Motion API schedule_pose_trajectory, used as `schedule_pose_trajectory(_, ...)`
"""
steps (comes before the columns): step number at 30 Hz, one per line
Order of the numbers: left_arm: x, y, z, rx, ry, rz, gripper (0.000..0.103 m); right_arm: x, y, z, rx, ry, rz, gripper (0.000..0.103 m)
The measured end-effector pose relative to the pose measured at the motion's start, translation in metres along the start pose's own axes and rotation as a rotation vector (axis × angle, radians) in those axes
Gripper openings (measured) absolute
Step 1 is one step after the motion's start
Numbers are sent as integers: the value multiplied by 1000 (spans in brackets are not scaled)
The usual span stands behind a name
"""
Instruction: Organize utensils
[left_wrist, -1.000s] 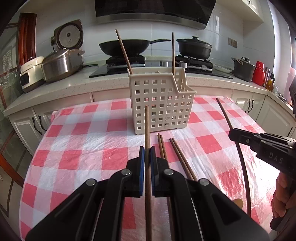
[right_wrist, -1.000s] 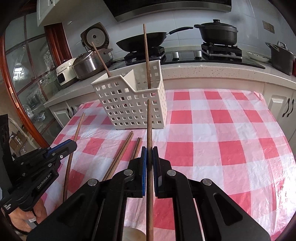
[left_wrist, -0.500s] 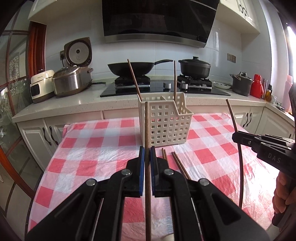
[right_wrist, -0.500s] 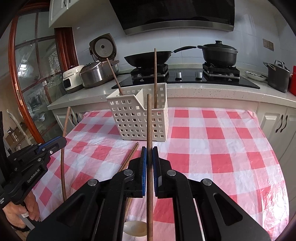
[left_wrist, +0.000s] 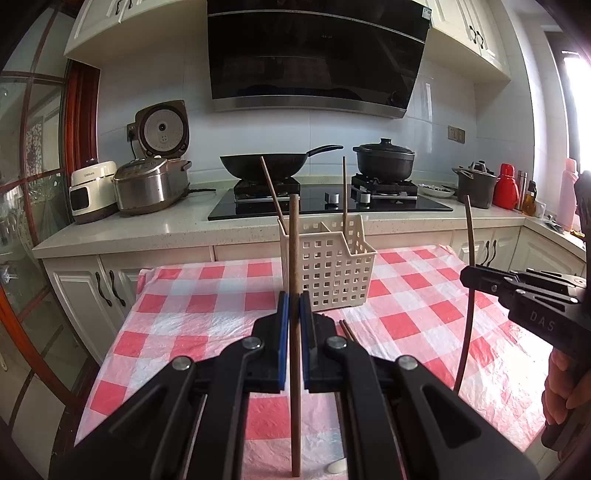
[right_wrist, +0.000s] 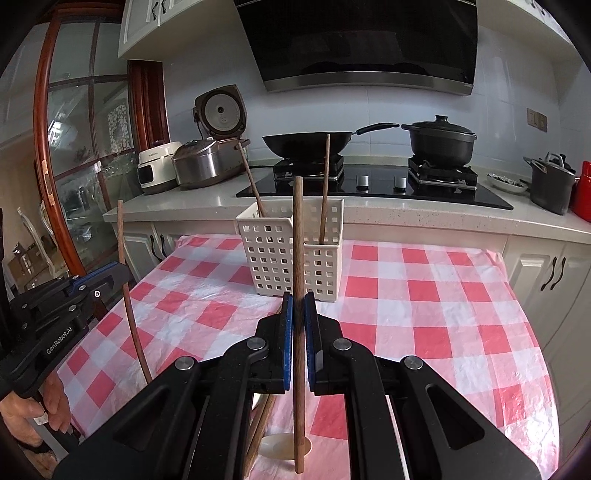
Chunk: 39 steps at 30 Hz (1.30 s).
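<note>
Both chopsticks have risen off the table. Left wrist view: your left gripper (left_wrist: 291, 325) fingers clamp an upright chopstick (left_wrist: 294, 258) near the basket (left_wrist: 332, 273). Right wrist view: your right gripper (right_wrist: 298, 325) pinches another chopstick (right_wrist: 298, 240), ready for dropping in.

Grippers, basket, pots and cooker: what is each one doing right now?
Left gripper: shut on a brown wooden chopstick.
Right gripper: shut on another wooden chopstick.
White plastic basket: upright, holds two sticks.
Black pot: lid on.
Rice cooker: lid open.
</note>
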<state>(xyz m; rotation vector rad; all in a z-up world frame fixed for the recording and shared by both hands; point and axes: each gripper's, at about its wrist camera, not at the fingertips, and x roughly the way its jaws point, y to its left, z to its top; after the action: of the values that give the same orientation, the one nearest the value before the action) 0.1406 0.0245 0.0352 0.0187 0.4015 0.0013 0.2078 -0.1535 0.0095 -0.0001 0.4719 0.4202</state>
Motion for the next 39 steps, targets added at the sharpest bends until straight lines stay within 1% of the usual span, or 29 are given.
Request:
schedule_pose_trajectory(3,-5,-2,0,8,-7,-2,6,-2,2,-1,-1,2,0,7)
schedule_pose_trajectory(13,-18,-1,6,11,-32,-5,6,-22,9,5,-26,-34,0,7)
schedule_pose_trajectory(21,-19,1,6,6,-28,-4,6,-25,16,6,-48,-46,-5,7)
schedule_pose_trajectory(30,-19,2,6,0,-33,2,6,-23,12,8,-30,-65,-8,7)
schedule_pose_trajectory(39,-19,0,11,10,-42,2,6,-20,11,21,-41,-87,-16,7)
